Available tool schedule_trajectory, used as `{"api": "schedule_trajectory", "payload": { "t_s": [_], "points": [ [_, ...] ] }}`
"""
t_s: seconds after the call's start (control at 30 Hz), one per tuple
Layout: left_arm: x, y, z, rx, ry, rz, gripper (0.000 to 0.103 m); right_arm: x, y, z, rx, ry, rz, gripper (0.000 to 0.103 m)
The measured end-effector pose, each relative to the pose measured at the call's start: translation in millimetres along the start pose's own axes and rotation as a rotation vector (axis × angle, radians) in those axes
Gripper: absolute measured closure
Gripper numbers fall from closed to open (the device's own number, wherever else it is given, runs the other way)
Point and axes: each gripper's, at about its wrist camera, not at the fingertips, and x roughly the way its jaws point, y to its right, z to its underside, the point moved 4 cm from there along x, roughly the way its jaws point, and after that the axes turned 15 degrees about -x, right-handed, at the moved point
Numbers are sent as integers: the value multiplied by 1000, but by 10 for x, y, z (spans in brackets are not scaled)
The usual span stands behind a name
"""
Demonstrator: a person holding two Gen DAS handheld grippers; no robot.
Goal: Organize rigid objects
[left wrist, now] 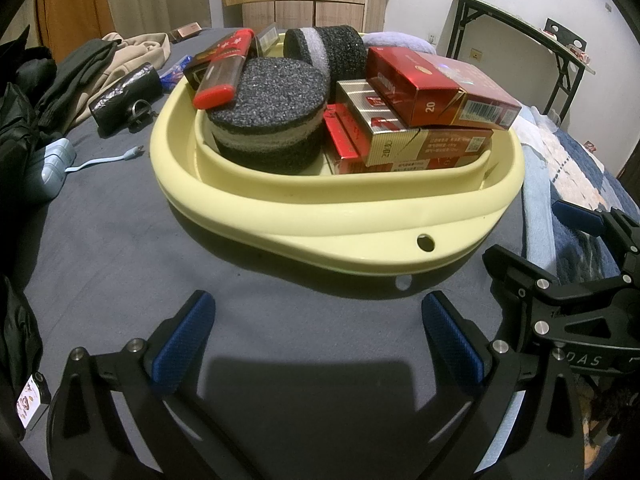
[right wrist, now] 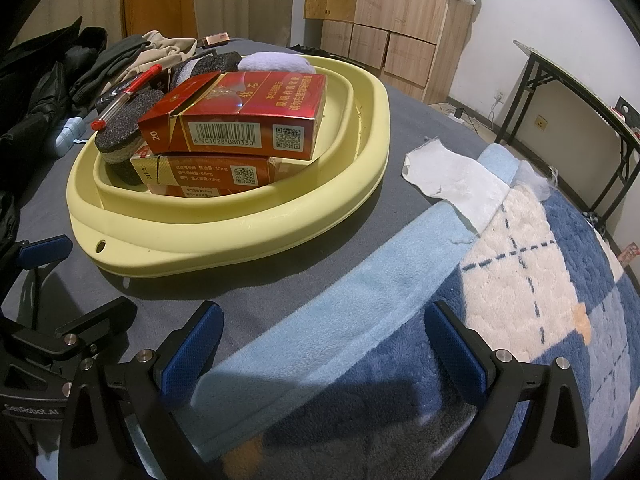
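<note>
Your pale yellow basin (left wrist: 280,216) sits on the grey bed sheet (left wrist: 120,248) straight ahead of your left gripper (left wrist: 318,340), well beyond its jaws, and ahead and to the left of your right gripper (right wrist: 324,344). It is piled full. A red cigarette pack (left wrist: 436,88) lies on top at the right, resting on a gold-and-red pack (left wrist: 400,128), with another red pack (left wrist: 360,164) under that. To their left lies a round dark sponge (left wrist: 268,120) with a pale band around its side, and a red lighter (left wrist: 224,68) leans across it. A second dark sponge (left wrist: 332,52) stands on edge at the back — behind it a lilac cloth (right wrist: 274,62) touches the far rim.

Both sets of jaws are spread wide and hold nothing. Your left jaws hover over bare sheet; your right jaws hover over a blue and white fleece blanket (right wrist: 500,300).

Beyond the right jaws a white cloth scrap (right wrist: 452,180) lies where blanket meets sheet. Far left of the left jaws lie a pale blue charger with its cable (left wrist: 60,160), a dark pouch (left wrist: 128,96) and a heap of clothes (left wrist: 100,60) — all outside the basin. A folding table (left wrist: 520,28) stands by the wall at right.
</note>
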Motion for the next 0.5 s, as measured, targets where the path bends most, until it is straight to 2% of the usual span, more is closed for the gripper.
{"api": "schedule_trajectory", "payload": {
  "t_s": [0.5],
  "points": [
    [11, -2, 1, 0, 0, 0, 0, 0, 1, -1, 0, 0, 0, 0]
  ]
}}
